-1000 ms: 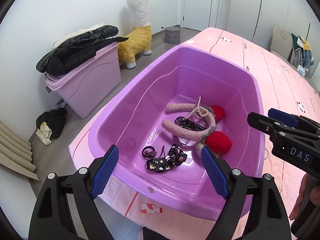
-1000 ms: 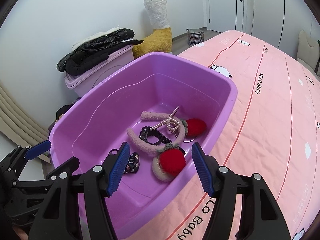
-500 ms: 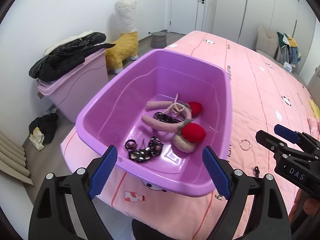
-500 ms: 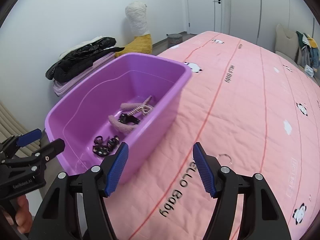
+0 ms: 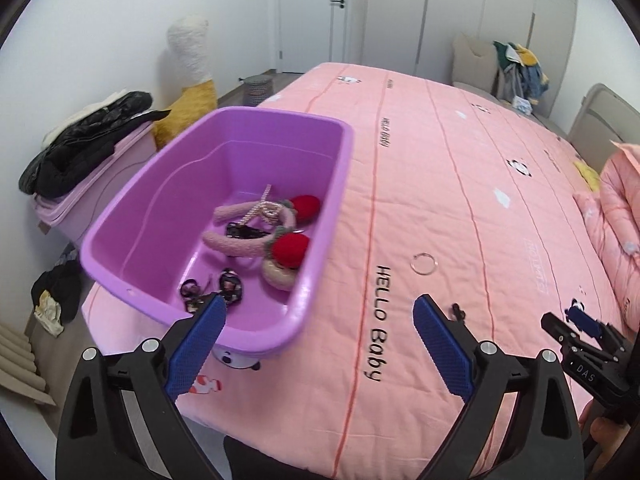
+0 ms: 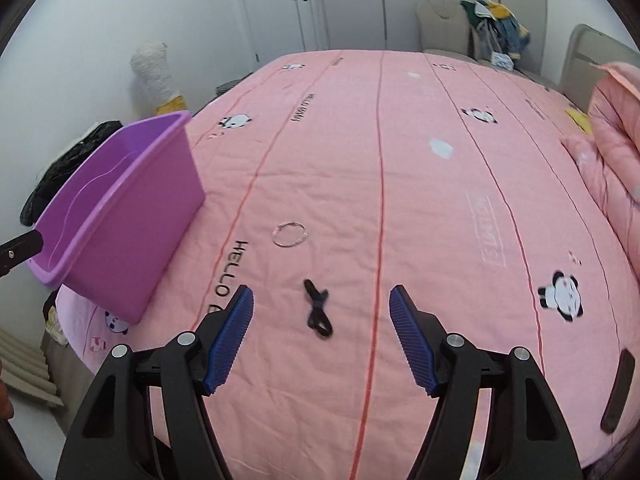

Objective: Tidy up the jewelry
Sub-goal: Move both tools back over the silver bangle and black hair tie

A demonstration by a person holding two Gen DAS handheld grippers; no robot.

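Observation:
A purple tub [image 5: 320,216] [image 6: 132,216] sits on the pink bedspread and holds fuzzy pink headbands with red pom-poms [image 5: 286,248], a pearl clip and small black hair pieces [image 5: 228,284]. On the spread lie a thin silver ring [image 6: 290,234] [image 5: 424,263] and a small black bow clip [image 6: 318,312] [image 5: 458,312]. My right gripper [image 6: 320,300] hangs just above the bow clip, its jaws opening with nothing pressed between them. My left gripper [image 5: 318,312] is near the tub's front right corner, jaws opening and empty. The right gripper [image 5: 576,326] also shows at the left wrist view's lower right.
A folded pink quilt [image 6: 616,132] lies at the right. A dark flat item [image 6: 618,392] rests on the spread at the lower right. Beside the bed are a lidded pink bin with a black jacket [image 5: 88,140], a plush llama [image 5: 188,76] and a chair with clothes [image 6: 492,24].
Both grippers swung right, away from over the tub. The right one now looks down on the bedspread above the bow clip and ring; both jaws stand a little wider.

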